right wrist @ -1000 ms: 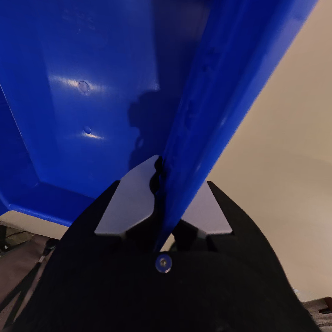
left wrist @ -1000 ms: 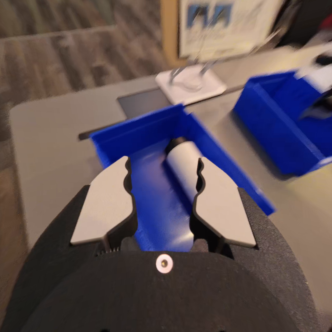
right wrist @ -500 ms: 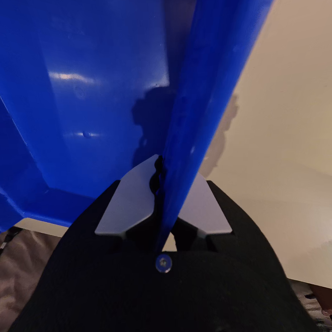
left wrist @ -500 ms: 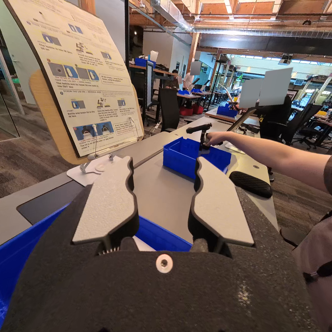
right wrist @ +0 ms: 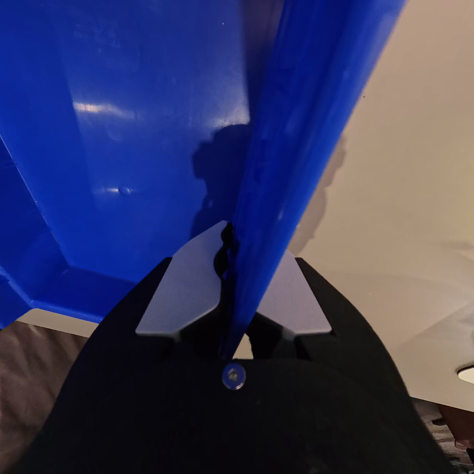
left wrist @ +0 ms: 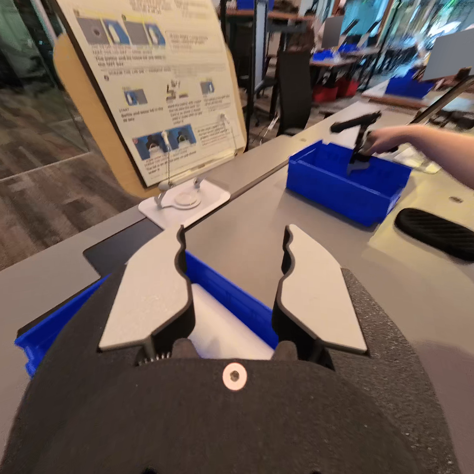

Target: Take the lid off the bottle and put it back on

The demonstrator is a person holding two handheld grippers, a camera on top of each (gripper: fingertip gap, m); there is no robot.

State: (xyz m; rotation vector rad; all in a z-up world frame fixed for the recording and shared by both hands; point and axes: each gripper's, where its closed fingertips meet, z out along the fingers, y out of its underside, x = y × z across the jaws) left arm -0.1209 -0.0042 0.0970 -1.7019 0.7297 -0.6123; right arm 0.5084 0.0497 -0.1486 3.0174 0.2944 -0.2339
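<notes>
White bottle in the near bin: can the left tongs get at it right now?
Probably yes: the left tongs are open above the white bottle in the near blue bin, with nothing between them.

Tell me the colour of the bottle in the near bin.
White bottle; left wrist view shows it best.

L gripper (left wrist: 233, 246): jaws spread wide, nothing between, tilted downward. R gripper (right wrist: 238, 256): jaws clamped on thin blue wall, R forearm (left wrist: 436, 148) outstretched.
</notes>
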